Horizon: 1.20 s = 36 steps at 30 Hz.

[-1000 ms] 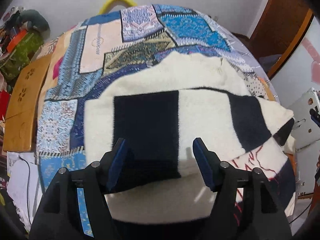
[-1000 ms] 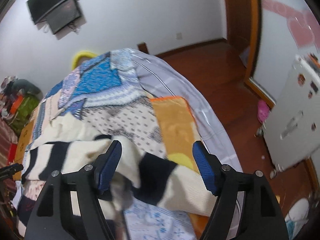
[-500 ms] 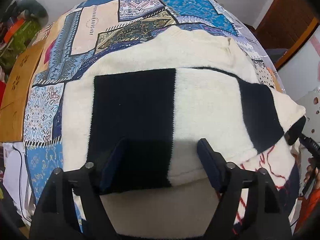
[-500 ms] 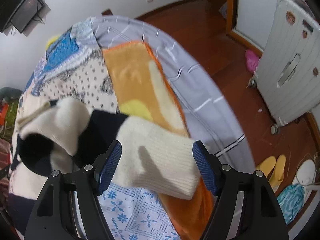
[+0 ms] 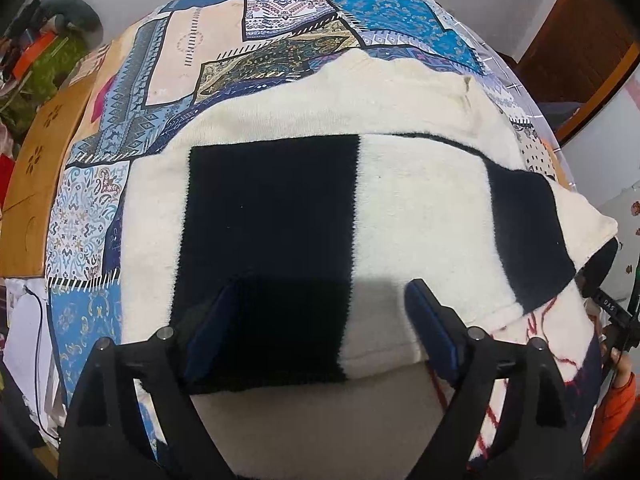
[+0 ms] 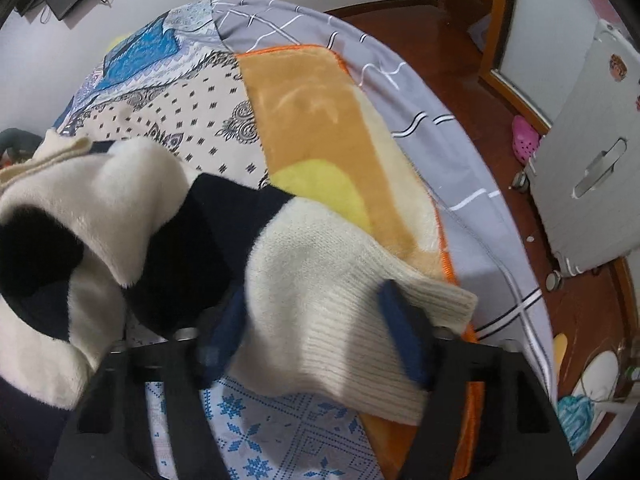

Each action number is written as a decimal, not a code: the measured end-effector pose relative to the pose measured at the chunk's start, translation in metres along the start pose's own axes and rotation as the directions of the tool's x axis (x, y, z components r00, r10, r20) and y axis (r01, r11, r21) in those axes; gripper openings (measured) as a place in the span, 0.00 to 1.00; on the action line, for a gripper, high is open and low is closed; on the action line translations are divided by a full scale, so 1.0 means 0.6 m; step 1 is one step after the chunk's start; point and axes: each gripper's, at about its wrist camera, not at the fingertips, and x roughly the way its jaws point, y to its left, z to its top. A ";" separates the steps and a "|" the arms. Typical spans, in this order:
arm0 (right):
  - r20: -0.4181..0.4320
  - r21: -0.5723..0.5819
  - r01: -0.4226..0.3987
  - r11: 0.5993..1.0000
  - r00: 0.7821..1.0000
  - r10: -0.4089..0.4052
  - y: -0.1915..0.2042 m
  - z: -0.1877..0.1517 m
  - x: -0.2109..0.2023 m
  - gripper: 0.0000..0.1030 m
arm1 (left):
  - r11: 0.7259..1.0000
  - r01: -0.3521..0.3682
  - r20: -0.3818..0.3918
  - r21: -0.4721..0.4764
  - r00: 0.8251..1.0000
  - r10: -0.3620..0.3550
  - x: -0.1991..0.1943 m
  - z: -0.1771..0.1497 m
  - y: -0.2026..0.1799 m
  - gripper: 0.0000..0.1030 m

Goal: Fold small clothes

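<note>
1. Bed [image 5: 400, 20] with patchwork quilt [image 6: 152, 92] fills both views; grey checked sheet [image 6: 472, 184] along its edge, orange-yellow fleece blanket [image 6: 320, 120] on top.
2. Cream-and-black block sweater [image 5: 420, 208] lies spread on the quilt, body partly folded over itself; its sleeve [image 6: 336, 288] runs out over the fleece blanket toward the bed edge.
3. Second cream garment with red line print [image 5: 536, 344] lies under the sweater's right part.
4. Left hand-held gripper [image 5: 316, 320] points steeply down over the sweater's near fold, jaws wide and just been opening; the fold edge lies between them, pads off the cloth.
5. Right hand-held gripper [image 6: 316, 320] straddles the ribbed cuff end of the sleeve, jaws at mid width and just been closing; both blue pads meet the knit, gripping the sleeve.
6. Wooden floor [image 6: 500, 80] and white suitcase [image 6: 592, 168] beside the bed.
</note>
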 end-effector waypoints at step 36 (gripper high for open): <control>0.510 -0.101 0.078 0.992 0.860 -0.016 0.024 0.182 -0.376 0.08 | 1.000 0.018 0.017 0.006 1.000 -0.018 -0.009 -0.005 -0.002 0.86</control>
